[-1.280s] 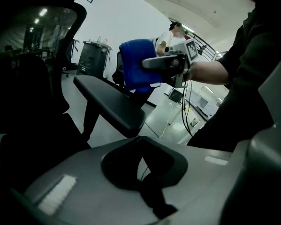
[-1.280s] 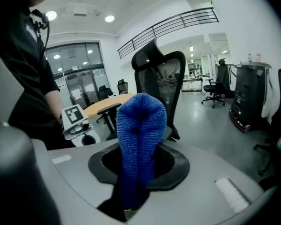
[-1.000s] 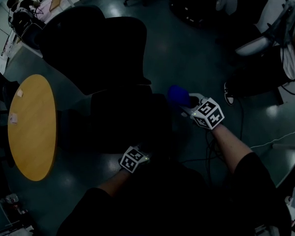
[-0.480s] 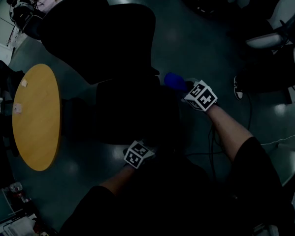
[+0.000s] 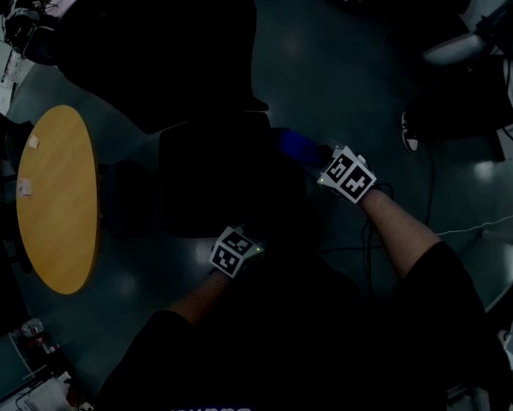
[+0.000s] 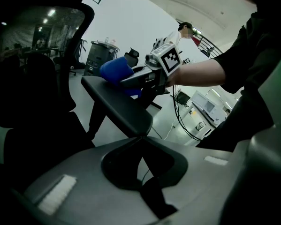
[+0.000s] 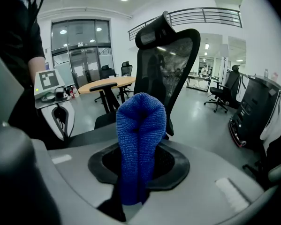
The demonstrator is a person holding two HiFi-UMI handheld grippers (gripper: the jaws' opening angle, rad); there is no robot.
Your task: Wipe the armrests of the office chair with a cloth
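Right gripper (image 5: 319,160) clamped the blue knitted cloth (image 7: 140,135); left gripper view alone showed it pressed on the black padded armrest's (image 6: 117,108) far end; left gripper (image 6: 141,142) closed, empty; head view murky.

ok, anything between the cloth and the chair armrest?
Nothing visible. In the left gripper view the blue cloth, clamped in the right gripper, sits right over the far end of the armrest and seems to touch its top. No object lies between them.

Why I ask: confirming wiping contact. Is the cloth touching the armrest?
Touching: the left gripper view shows the cloth lying on the armrest, no gap.
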